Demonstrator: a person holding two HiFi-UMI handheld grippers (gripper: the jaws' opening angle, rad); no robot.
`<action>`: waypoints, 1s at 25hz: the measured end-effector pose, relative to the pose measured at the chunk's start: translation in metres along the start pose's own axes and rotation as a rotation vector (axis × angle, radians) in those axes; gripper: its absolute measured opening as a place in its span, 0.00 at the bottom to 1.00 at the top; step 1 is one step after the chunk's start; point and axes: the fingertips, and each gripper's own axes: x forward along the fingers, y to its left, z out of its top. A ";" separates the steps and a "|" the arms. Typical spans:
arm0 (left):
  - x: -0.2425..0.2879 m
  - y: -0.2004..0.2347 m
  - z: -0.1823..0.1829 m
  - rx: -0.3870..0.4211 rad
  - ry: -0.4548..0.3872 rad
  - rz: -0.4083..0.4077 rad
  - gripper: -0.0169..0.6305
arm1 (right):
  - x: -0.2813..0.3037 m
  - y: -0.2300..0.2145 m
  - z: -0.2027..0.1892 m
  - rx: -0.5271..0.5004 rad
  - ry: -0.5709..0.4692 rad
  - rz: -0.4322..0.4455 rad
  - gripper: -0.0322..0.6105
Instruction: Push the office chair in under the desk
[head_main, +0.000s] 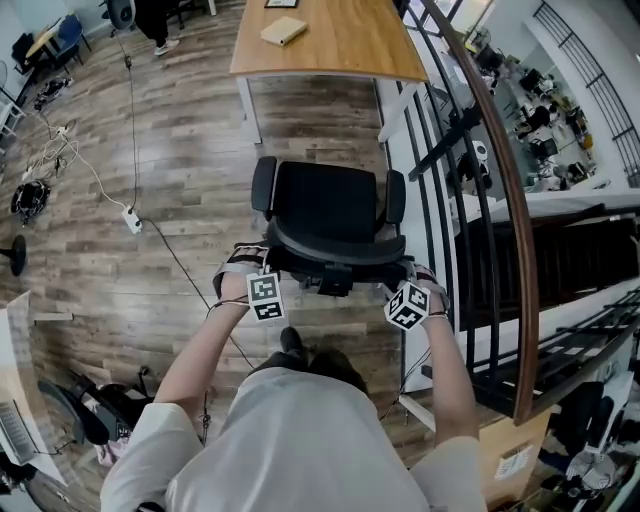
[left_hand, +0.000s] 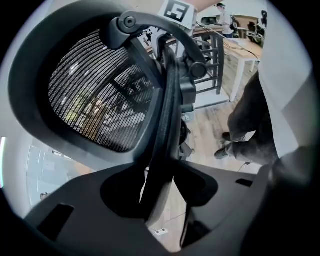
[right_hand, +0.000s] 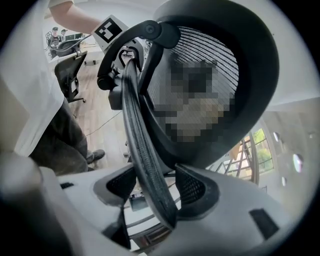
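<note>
A black office chair (head_main: 325, 205) stands on the wood floor, its seat facing the wooden desk (head_main: 340, 45) a short way beyond it. My left gripper (head_main: 266, 266) is at the left top edge of the backrest and my right gripper (head_main: 400, 274) at the right top edge. In the left gripper view the backrest's rim (left_hand: 162, 125) runs between the jaws of the left gripper (left_hand: 159, 186), and a sliver of floor shows beside it. In the right gripper view the rim (right_hand: 142, 145) passes between the spread jaws of the right gripper (right_hand: 152, 192), with gaps at its sides. The mesh back (right_hand: 225, 65) fills both views.
A dark railing with a curved wooden handrail (head_main: 500, 170) runs close along the chair's right. A power strip (head_main: 132, 220) and its cables lie on the floor to the left. A book (head_main: 283, 31) lies on the desk. White desk legs (head_main: 250, 108) flank the gap.
</note>
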 end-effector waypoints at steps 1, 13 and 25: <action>0.002 0.004 0.001 0.002 -0.002 -0.002 0.29 | 0.002 -0.004 0.000 0.001 0.003 -0.002 0.42; 0.022 0.044 0.000 -0.023 -0.005 0.006 0.30 | 0.026 -0.054 0.010 -0.036 0.004 -0.010 0.42; 0.060 0.118 -0.014 -0.048 0.041 0.042 0.30 | 0.067 -0.122 0.034 -0.111 0.043 0.056 0.37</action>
